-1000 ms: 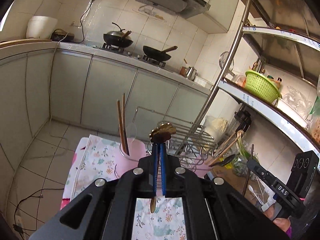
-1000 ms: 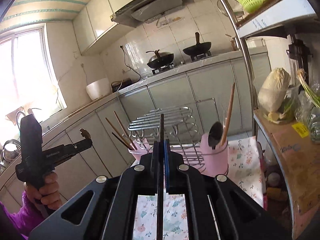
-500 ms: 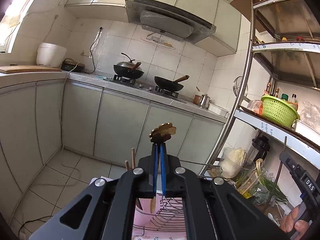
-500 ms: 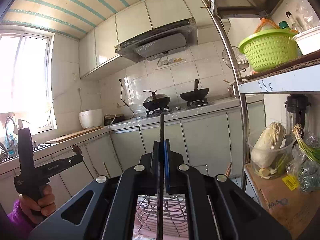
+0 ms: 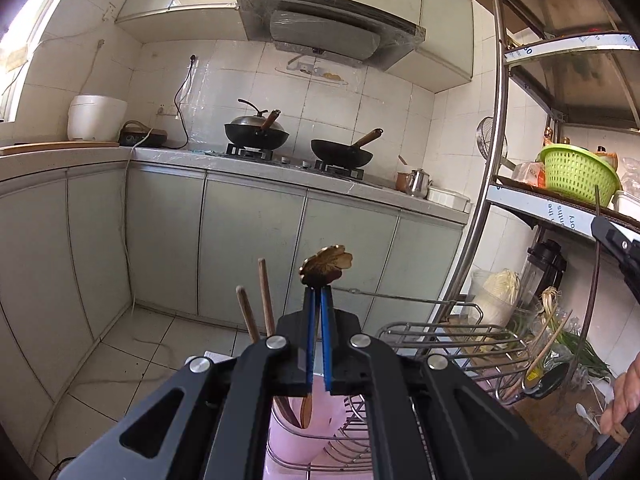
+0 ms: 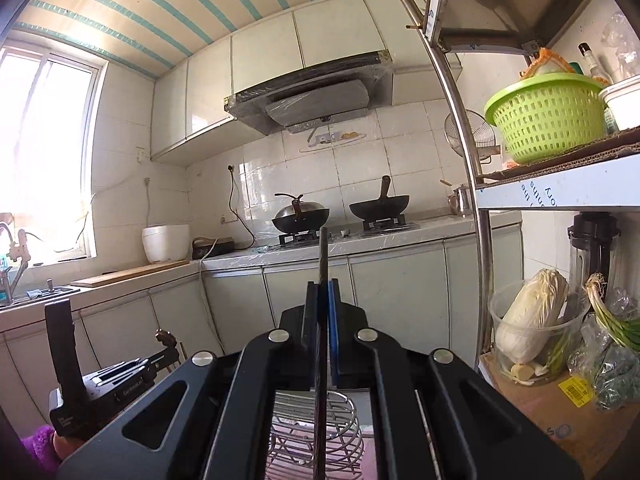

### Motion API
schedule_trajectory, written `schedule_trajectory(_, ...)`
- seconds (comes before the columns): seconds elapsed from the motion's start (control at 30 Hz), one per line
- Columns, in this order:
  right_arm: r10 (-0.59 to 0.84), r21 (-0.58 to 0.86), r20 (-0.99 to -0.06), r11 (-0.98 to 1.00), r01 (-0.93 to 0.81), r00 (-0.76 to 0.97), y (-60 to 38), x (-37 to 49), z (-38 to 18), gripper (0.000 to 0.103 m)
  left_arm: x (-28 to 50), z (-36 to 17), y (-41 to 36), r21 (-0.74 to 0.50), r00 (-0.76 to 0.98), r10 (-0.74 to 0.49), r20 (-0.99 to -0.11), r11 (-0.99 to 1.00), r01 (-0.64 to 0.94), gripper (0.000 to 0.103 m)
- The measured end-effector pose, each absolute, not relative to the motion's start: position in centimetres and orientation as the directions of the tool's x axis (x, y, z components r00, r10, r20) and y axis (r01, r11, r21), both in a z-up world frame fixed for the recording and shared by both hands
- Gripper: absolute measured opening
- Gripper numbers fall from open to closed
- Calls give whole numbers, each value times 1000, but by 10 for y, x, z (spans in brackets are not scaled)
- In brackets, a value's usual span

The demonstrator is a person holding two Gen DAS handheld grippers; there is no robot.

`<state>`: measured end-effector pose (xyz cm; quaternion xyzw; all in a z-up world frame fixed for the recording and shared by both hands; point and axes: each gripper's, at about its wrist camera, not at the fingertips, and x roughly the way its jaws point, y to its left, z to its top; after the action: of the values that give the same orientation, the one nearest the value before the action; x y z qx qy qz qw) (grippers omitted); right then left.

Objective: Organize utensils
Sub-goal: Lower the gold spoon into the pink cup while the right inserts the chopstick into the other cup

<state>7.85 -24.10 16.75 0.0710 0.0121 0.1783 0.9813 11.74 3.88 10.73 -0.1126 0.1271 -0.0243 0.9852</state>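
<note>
The left claw [image 5: 319, 292] is clamped on a small spoon with a flower-shaped brass end [image 5: 326, 269], held upright over a pink utensil cup [image 5: 304, 432]. That cup holds two wooden chopsticks [image 5: 256, 312] leaning left and stands just beside a wire dish rack [image 5: 452, 344]. The right claw [image 6: 322, 292] is clamped on a thin dark chopstick [image 6: 323, 256], upright above the same rack [image 6: 312, 432]. On the metal shelf, a green plastic basket [image 6: 548, 120] sits next to a white tub [image 6: 624, 100]; below, a clear tub [image 6: 536, 344] holds a napa cabbage [image 6: 532, 316]. Two woks [image 5: 256, 132] rest on the stove on the kitchen surface [image 5: 280, 164]. The shelf edge shows partial print, "the", and the rest is unreadable.
</note>
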Motion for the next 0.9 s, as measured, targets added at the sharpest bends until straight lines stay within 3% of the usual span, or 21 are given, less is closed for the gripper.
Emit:
schedule_trajectory(0.6, 228, -10, 35, 974, -227, 973, -228, 108, 125, 5, 121, 69, 42, -264, 957, -125, -261, 963, 54, 2)
schedule_trajectory(0.9, 208, -10, 49, 978, -208, 977, -235, 107, 110, 5, 122, 62, 46, -277, 953, -134, -271, 959, 56, 2)
